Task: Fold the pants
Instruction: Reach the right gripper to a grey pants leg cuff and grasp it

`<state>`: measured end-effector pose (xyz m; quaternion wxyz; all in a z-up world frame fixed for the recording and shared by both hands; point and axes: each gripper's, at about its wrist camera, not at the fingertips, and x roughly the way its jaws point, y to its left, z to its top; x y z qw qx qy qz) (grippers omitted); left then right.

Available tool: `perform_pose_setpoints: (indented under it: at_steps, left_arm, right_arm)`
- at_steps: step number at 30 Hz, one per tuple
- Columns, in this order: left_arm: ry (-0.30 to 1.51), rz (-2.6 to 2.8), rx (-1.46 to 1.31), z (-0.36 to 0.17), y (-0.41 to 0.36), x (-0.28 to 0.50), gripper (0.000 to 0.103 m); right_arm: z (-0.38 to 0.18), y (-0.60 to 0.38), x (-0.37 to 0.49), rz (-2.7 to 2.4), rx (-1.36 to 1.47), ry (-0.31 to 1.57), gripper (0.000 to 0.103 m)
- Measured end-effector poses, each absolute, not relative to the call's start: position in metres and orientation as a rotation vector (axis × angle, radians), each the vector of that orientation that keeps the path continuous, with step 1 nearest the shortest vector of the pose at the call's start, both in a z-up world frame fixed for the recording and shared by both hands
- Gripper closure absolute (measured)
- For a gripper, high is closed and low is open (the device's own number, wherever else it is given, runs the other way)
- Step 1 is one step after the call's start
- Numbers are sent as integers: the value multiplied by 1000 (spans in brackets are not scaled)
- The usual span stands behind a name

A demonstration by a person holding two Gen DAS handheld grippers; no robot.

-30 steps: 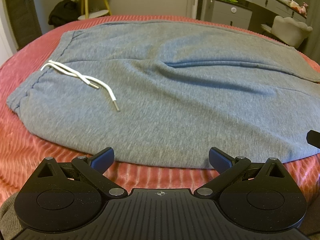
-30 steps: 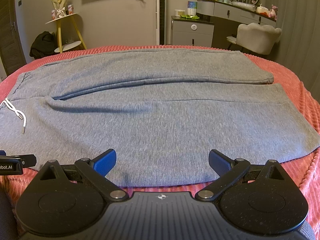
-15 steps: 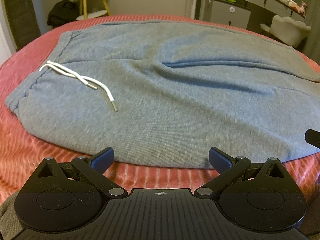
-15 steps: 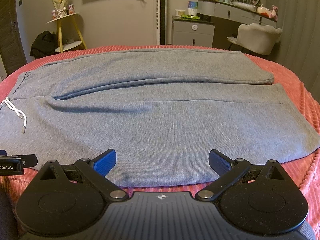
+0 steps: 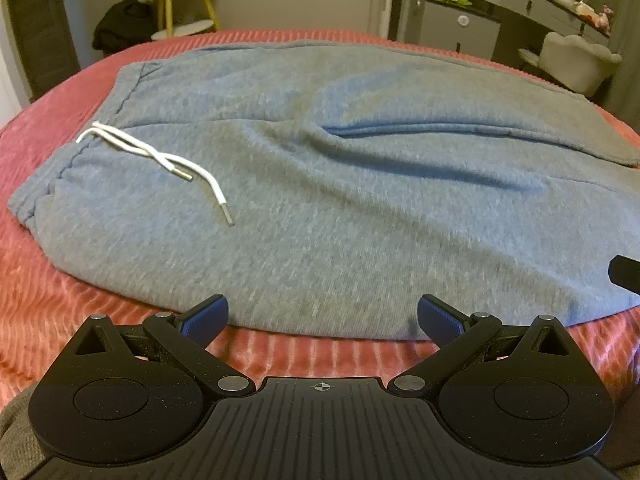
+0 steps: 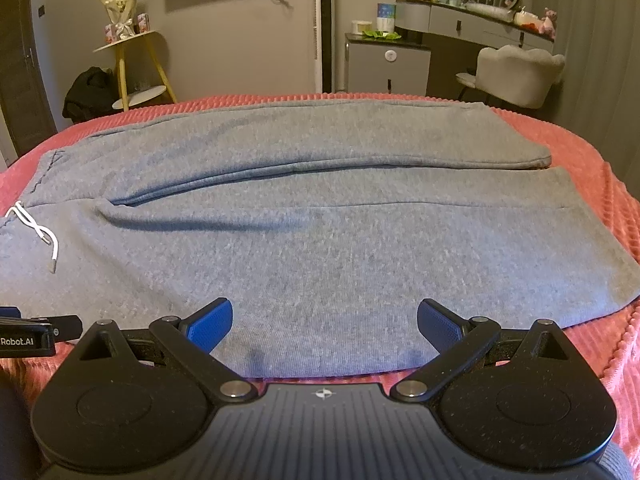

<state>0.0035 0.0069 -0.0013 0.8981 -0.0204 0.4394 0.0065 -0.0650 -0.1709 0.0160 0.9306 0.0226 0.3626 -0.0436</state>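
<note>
Grey sweatpants lie flat on a red ribbed bedspread, waistband to the left, both legs running right, the far leg beside the near one. A white drawstring trails across the waist. My left gripper stands open at the near edge of the pants by the hip, nothing between its blue pads. My right gripper is open too, its pads over the near hem-side edge of the near leg. The left gripper's side shows at the right wrist view's left border.
Beyond the bed stand a yellow-legged stool, a dark bag on the floor, a grey cabinet, a vanity desk with a mirror and a pale chair. The bedspread's edge falls away at the right.
The left wrist view has shifted slightly, with the pants sliding a little left in frame. The right gripper has barely moved. Both stay open.
</note>
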Motion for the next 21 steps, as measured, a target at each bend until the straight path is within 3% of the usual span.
perform_pose_setpoints:
  at_steps: [9,13,21]
  left_arm:
    - [783,99,-33,21,17,19,0]
    - [758,158,-78,32,31,57,0]
    - [673,350,-253,16,89,143,0]
  right_arm:
    - [13,-209,-15,-94,220,842,4]
    - [-8,-218,25,-149,137,927,4]
    - [-36,-252,43,-158,341,1009,4]
